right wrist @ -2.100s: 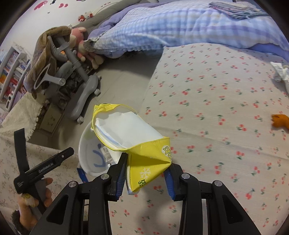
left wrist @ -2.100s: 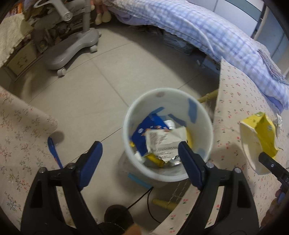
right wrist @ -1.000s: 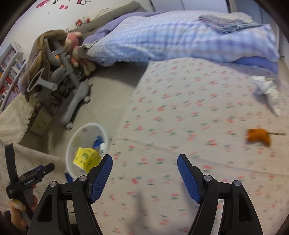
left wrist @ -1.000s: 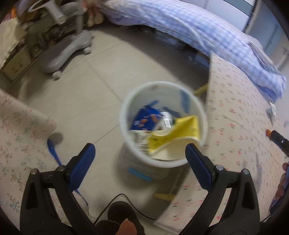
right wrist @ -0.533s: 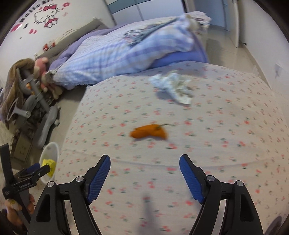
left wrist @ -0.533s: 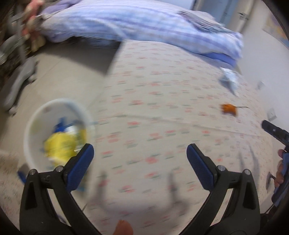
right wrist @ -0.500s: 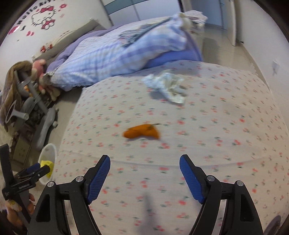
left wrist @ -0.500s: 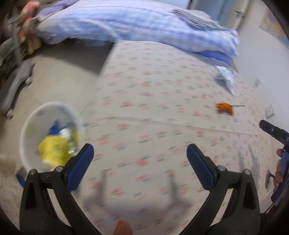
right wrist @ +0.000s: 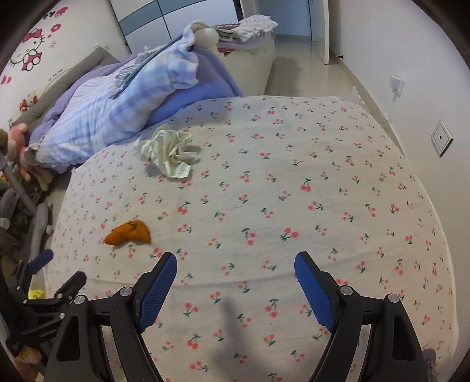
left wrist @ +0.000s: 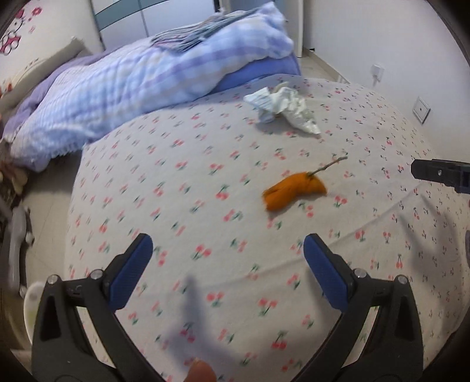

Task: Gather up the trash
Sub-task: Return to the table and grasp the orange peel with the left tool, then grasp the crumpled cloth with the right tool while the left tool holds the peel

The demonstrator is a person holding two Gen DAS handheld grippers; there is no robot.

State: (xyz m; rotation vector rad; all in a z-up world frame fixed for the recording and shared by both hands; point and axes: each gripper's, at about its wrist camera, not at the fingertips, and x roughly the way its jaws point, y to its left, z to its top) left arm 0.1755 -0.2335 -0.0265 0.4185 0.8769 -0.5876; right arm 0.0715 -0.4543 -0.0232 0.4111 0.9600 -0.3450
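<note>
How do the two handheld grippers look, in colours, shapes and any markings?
The left gripper and the right gripper have the same build: black angular plastic arms with triangular cut-outs and silver screws, and flat blue textured pads on the fingers. Small white lettering on the left gripper's body is too small to read.

This is a child's bedroom in a home. A bed [right wrist: 164,97] runs along the far wall, heaped with a checked blue and lilac quilt [left wrist: 141,85] and folded blankets [right wrist: 252,29], with a long grey bolster [right wrist: 73,76] behind it. The wall above carries a cartoon cat sticker [right wrist: 29,55] with a pink bow and red hearts. Soft toys [right wrist: 17,141] crowd the floor at the bed's left end, beside the grey base of a chair [right wrist: 38,226]. In front lies a cherry-print sheet [right wrist: 293,191]. The floor is pale tile [right wrist: 296,73], and white wall sockets [right wrist: 440,141] sit low on the right wall, near sliding wardrobe doors [right wrist: 164,20].
</note>
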